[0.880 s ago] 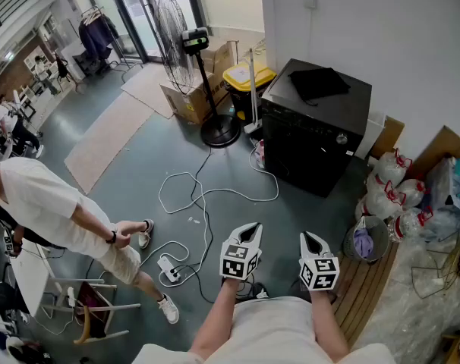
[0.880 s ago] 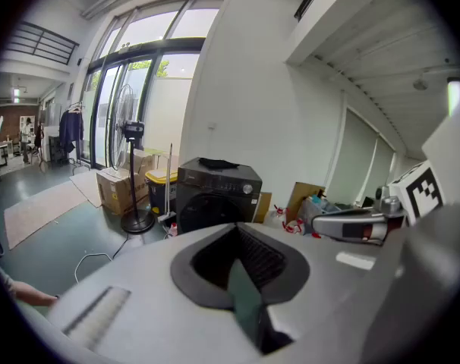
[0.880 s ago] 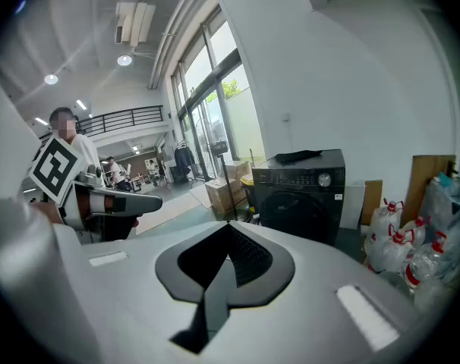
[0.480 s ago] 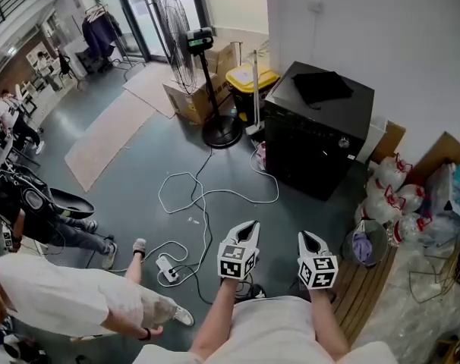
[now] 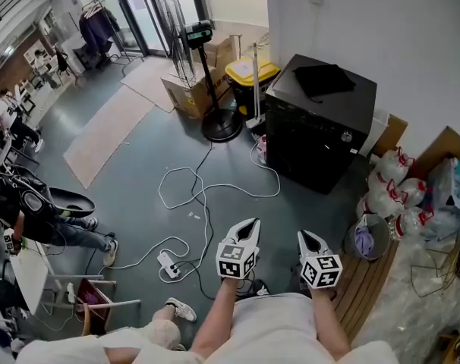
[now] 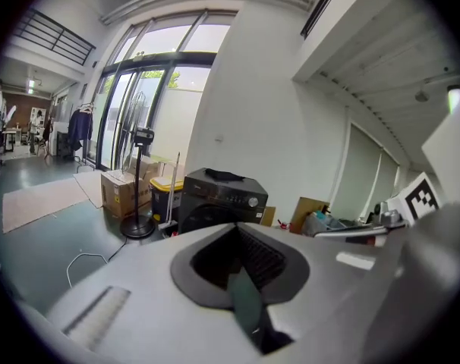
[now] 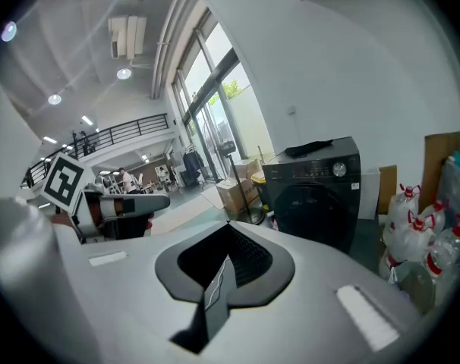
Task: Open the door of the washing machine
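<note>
Approach to the washer, both tools closed.

I'd walk in squarely, clear of the floor cable (image 5: 203, 196) at eleven o'clock, and open one tool only when it nears the door's edge. My left tool (image 5: 249, 226) and right tool (image 5: 306, 239) sit at six o'clock, jaws together on nothing. The washing machine (image 5: 321, 105) stands well apart at one o'clock, its door (image 5: 306, 154) shut.

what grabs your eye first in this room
The black washing machine, door shut, stands against the white wall with a dark cloth on top. A white cable loops over the floor between it and the left gripper and right gripper, both shut and empty.
</note>
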Tool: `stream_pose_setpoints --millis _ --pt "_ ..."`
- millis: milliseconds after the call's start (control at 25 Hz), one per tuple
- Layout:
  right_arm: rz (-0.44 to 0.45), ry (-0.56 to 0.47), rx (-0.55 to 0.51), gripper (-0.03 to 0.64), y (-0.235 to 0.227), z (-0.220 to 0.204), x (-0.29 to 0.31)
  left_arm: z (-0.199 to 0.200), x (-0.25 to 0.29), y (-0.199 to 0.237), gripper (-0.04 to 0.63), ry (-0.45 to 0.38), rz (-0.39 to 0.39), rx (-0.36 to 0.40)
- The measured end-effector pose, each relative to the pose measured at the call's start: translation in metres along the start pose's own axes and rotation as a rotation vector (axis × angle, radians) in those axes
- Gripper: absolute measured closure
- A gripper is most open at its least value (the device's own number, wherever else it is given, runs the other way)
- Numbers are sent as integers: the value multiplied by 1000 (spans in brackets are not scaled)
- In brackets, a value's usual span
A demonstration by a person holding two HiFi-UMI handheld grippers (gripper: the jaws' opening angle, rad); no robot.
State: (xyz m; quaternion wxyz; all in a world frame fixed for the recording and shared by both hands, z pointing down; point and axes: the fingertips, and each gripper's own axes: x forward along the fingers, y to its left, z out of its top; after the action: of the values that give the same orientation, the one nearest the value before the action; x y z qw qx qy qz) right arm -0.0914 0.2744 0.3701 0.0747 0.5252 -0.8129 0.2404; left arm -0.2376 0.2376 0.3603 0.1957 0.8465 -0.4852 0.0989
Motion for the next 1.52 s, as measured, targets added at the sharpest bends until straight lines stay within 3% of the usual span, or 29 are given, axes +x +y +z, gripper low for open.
stream_pose_setpoints --millis 320,560,760,960,1240,1520 --pt "-12 51 -72 617 -18 0 17 -3 31 2 538 30 -12 -54" --pt "-15 109 -224 615 -61 12 59 -5 89 5 538 108 4 -44" --pt "25 66 -179 615 -96 60 100 36 136 13 538 81 18 -5" --pt "90 117 -211 615 -133 82 123 64 179 7 538 82 38 19" --pt "30 72 -162 615 -226 119 127 74 261 -29 538 115 26 22" --pt "-37 95 -46 615 -294 100 117 57 306 -76 538 207 -62 86"
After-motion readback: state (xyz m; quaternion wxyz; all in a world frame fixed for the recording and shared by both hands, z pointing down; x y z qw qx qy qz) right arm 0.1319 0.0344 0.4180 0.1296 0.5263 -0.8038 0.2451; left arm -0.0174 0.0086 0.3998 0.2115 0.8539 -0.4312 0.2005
